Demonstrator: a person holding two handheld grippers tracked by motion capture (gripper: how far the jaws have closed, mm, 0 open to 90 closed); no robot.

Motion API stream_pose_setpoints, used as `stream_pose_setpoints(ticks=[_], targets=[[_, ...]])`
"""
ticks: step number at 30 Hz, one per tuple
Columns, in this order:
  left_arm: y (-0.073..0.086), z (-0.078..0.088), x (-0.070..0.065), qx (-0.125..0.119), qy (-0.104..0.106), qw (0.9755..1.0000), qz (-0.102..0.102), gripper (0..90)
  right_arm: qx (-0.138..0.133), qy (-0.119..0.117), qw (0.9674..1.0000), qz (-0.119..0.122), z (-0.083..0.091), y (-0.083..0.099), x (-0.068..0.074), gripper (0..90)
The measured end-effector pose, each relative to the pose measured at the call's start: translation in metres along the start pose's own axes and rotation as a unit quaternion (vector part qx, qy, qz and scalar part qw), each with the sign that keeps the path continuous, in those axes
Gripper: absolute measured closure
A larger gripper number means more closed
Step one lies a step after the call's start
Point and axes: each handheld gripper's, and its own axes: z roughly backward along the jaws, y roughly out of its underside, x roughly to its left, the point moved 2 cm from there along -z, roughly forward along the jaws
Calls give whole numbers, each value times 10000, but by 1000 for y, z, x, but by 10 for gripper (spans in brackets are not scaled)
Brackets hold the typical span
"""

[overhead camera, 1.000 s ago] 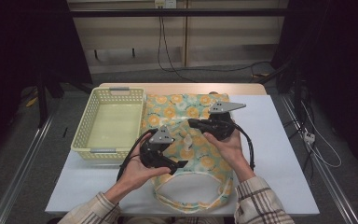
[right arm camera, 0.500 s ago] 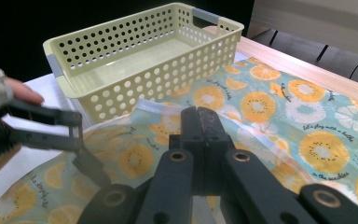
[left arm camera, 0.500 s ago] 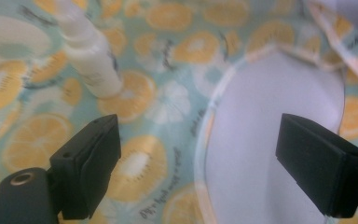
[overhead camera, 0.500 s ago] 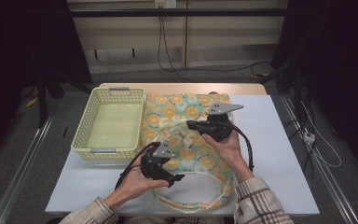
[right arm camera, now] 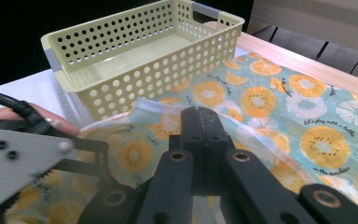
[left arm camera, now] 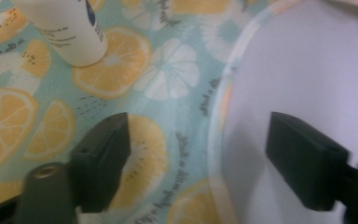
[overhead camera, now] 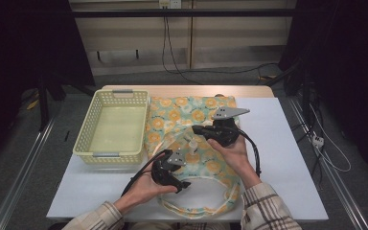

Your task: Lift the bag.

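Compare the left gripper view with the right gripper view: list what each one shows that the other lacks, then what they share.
Left gripper view alone: a white bottle lying on the cloth, the bag's pale rim curving between the left gripper and its spread fingers, and bare white table.

Right gripper view alone: the yellow perforated basket, the table's wooden edge, and the right gripper with fingers pressed together on a clear film edge.

Both: the citrus-print fabric bag.

A white-topped table (overhead camera: pixel 292 158) with a wooden far edge stands on grey carpet (overhead camera: pixel 38 158) in a dim room. Behind it, a pale panelled wall (overhead camera: pixel 230 38) carries a socket (overhead camera: pixel 168 4), with black cables (overhead camera: pixel 172 52) trailing to the floor between dark curtains (overhead camera: pixel 19 48).
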Motion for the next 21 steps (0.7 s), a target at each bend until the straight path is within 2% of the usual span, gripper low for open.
stream_pose_setpoints(ticks=[1,4,5,8,9,11,14,17,20,21], targets=[[0,-1,2,-18,27,10000,91,248,-1,-5,10000,-4,0,0,0,900],[1,-2,5,-35,121,9998,121,249,-17,-1,10000,10,1,-1,0,900],[1,-1,7,-57,96,9998,170,259,-18,4,10000,5,1,-1,0,900],[2,1,13,-163,78,9994,279,387,-4,20,10000,3,1,0,0,900],[3,2,16,-146,78,9996,224,436,0,17,10000,-2,1,0,0,900],[3,2,17,-164,69,9995,247,487,-1,11,10000,4,0,0,1,900],[3,2,20,-233,18,9989,412,560,3,18,10000,23,0,-1,2,900],[5,3,26,-270,-8,9979,580,697,1,10,10000,12,0,0,1,900],[4,3,27,-240,-85,9974,669,757,7,9,10000,-5,0,0,1,900],[4,3,28,-201,-42,9976,658,770,18,10,10000,-13,0,0,1,900]])
